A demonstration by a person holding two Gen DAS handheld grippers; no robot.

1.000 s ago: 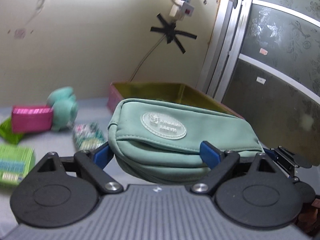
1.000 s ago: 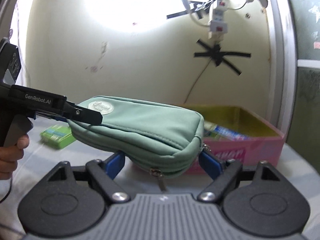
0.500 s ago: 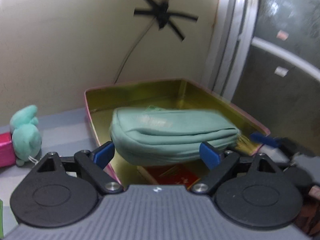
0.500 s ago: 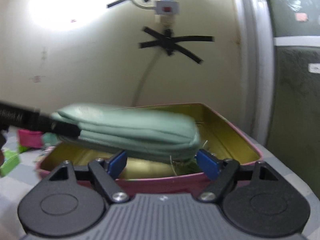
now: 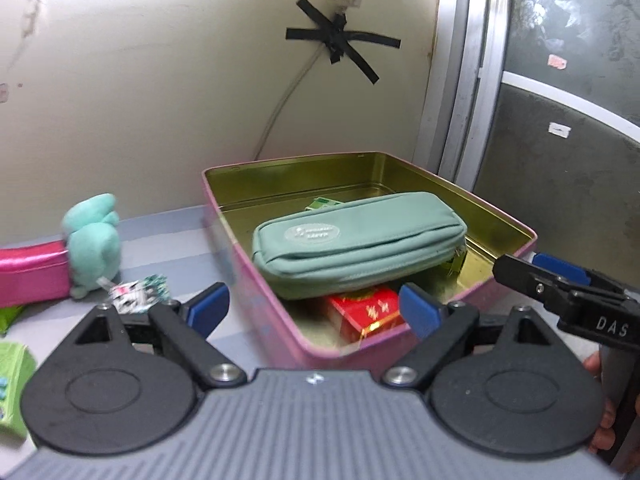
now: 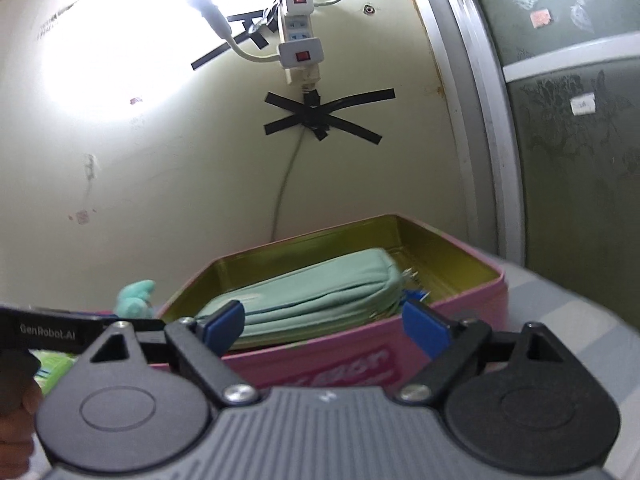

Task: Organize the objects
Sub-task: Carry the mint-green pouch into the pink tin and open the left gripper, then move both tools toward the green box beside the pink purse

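Observation:
A mint green zip pouch (image 5: 356, 240) lies inside the pink tin box (image 5: 260, 312), resting on a red packet (image 5: 364, 312). The pouch also shows in the right wrist view (image 6: 312, 300), inside the box (image 6: 460, 304). My left gripper (image 5: 314, 312) is open and empty, drawn back in front of the box's near wall. My right gripper (image 6: 324, 324) is open and empty, just outside the box's front wall. The right gripper's fingers (image 5: 560, 280) show at the right edge of the left wrist view.
Left of the box lie a mint plush toy (image 5: 94, 240), a pink pouch (image 5: 28, 276), a small patterned packet (image 5: 136, 290) and green packs (image 5: 12, 364). A wall with a taped cable and power strip (image 6: 300, 40) stands behind, with a glass door frame (image 5: 472, 80) on the right.
Both grippers carried the green pouch over the pink box, let it go inside and opened. Both have pulled back from it.

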